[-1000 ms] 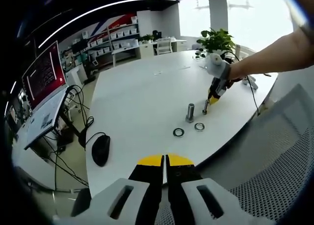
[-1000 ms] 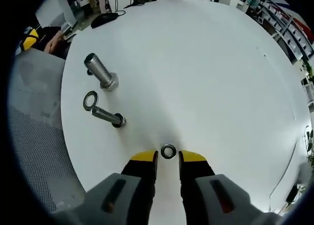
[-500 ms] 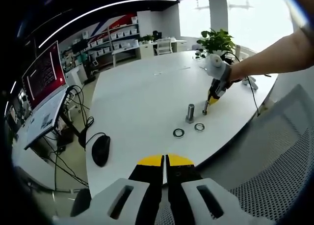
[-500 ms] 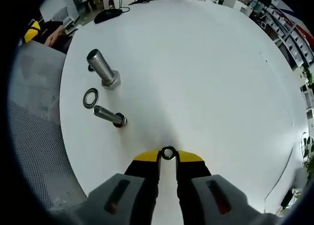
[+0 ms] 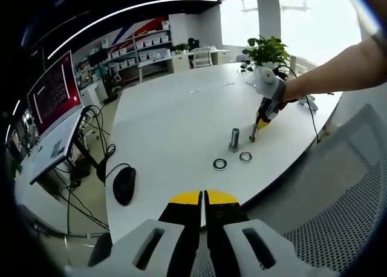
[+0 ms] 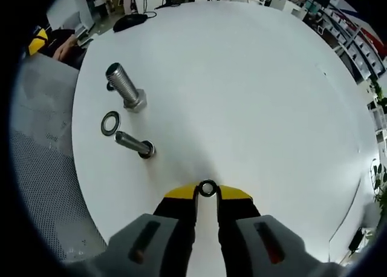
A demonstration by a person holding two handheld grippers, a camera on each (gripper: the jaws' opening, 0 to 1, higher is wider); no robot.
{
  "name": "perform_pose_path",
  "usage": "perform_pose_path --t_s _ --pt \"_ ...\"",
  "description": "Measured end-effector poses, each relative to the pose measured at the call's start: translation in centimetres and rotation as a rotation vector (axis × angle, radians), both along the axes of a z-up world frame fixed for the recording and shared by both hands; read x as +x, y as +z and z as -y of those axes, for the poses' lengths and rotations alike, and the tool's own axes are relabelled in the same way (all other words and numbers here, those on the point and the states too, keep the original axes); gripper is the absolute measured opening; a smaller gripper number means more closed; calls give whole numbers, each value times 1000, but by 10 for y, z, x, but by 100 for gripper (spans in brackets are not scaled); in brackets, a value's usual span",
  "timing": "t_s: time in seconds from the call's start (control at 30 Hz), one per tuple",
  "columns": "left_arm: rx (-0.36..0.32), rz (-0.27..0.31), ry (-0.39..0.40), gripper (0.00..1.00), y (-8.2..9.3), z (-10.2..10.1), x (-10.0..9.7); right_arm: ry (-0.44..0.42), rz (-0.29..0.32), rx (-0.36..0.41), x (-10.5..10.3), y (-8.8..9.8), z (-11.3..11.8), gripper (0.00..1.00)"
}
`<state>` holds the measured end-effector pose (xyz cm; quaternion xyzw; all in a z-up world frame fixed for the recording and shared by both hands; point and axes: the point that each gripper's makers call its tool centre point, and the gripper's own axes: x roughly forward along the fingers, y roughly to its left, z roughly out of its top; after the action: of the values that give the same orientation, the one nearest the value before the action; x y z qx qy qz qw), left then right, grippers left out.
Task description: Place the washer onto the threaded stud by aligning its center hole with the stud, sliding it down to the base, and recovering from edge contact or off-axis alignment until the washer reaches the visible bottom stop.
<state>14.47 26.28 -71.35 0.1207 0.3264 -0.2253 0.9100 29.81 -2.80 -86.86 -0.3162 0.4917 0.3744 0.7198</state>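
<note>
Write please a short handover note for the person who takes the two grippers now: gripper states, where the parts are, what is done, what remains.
Right gripper: shut on a washer, low over the white table.
Left gripper: shut, empty, held back at the table's near edge.
Thin stud and thick bolt stand upright; a spare washer lies flat beside them.
Done: washer gripped.
Left: carry it to the stud, align the hole, slide it down to the base.
</note>
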Motion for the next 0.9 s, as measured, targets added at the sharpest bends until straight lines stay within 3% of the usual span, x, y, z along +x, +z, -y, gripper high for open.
perform_pose_path --t_s 0.13,0.37,0.5,0.9 --pt "-2 4 4 0 1 -1 1 27 52 -11 -1 1 -2 14" --pt "-1 3 2 0 0 0 0 28 65 -19 1 1 -3 14" --pt "-1 6 3 0 1 -1 1 100 109 -59 4 2 -5 14" --pt "-2 5 2 0 1 -1 1 122 98 -16 -7 20 -22 14"
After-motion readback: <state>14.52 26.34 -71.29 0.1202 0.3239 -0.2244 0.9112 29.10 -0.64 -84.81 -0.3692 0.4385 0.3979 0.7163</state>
